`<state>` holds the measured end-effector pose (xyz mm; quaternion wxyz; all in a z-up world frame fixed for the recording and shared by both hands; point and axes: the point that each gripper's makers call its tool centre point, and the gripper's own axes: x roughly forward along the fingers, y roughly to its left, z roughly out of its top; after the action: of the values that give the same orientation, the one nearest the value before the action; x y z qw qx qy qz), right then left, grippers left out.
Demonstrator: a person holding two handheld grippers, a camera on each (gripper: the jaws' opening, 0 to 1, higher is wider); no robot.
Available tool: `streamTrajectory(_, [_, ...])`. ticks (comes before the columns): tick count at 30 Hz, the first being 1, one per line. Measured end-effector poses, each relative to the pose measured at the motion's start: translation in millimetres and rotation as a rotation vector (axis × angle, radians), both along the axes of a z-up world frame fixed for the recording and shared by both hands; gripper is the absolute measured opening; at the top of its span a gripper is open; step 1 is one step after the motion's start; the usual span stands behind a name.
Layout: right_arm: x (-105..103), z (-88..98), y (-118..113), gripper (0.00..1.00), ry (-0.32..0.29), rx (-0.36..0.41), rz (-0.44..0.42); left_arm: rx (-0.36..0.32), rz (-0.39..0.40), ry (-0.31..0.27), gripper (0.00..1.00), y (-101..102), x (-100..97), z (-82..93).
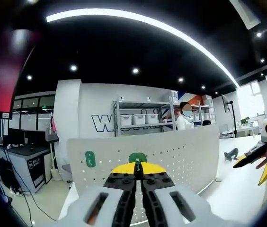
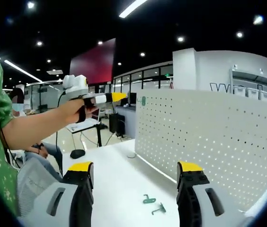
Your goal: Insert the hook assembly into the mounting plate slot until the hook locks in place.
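The white perforated mounting plate (image 1: 181,156) (image 2: 209,142) stands upright on the table. One green hook (image 1: 90,159) (image 2: 143,100) hangs near its upper corner. My left gripper (image 1: 137,166) has its yellow tips shut, and a second green hook (image 1: 137,157) pokes out above them, close in front of the plate. In the right gripper view a hand holds that left gripper (image 2: 117,97) up beside the plate's edge. My right gripper (image 2: 135,166) is open with nothing between its jaws, low over the table; it also shows as the right gripper (image 1: 259,163) at the side of the left gripper view.
Two small loose hooks (image 2: 148,200) (image 2: 159,208) lie on the white table (image 2: 119,179) between my right jaws. A dark object (image 1: 231,154) rests on the table by the plate's end. Shelving (image 1: 143,116) and a person (image 1: 185,116) stand beyond it. Desks (image 2: 84,125) are further off.
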<state>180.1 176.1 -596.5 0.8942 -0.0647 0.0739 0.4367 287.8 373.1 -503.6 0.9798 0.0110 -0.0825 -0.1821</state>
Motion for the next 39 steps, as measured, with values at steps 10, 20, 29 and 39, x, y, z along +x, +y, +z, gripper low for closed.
streamTrajectory(10, [1, 8.2, -5, 0.74, -0.009, 0.002, -0.014, 0.005, 0.065, -0.004, 0.02, 5, 23.4, 6.4])
streamTrajectory(20, [9, 33.4, -11, 0.75, -0.050, 0.027, -0.037, -0.012, 0.117, 0.014, 0.02, 15, 51.0, 7.9])
streamTrajectory(29, [13, 51.9, -18, 0.75, -0.084, 0.053, -0.059, -0.013, 0.156, 0.045, 0.02, 16, 74.8, -0.1])
streamTrajectory(39, [15, 65.6, -25, 0.79, -0.104, 0.077, -0.078, -0.008, 0.191, 0.041, 0.02, 15, 95.4, 2.5])
